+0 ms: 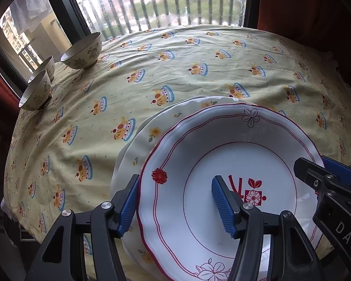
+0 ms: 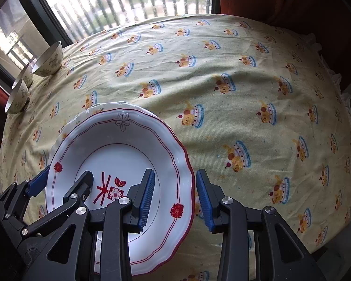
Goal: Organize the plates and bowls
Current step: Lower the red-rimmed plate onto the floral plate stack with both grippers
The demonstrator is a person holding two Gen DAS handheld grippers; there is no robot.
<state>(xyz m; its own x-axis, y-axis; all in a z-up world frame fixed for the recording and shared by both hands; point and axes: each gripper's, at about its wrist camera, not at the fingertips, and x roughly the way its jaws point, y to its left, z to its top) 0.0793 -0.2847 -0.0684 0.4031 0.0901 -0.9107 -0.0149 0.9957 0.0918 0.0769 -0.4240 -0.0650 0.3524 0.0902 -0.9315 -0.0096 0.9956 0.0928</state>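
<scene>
Both grippers — left (image 1: pixel 176 205), right (image 2: pixel 175 197) — straddled opposite rims of the red-trimmed plate (image 1: pixel 222 154), jaws apart, pads not visibly pressing; three bowls (image 1: pixel 82 52) far left.

Three bowls (image 1: pixel 82 51); two stacked plates (image 1: pixel 222 175); two tools (image 1: pixel 175 201).

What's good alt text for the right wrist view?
A red-rimmed white plate sits on a stack of plates, both grippers' jaws straddling opposite sides of its rim without touching. Three floral bowls stand far left on a yellow cartoon-print tablecloth by a window.
</scene>
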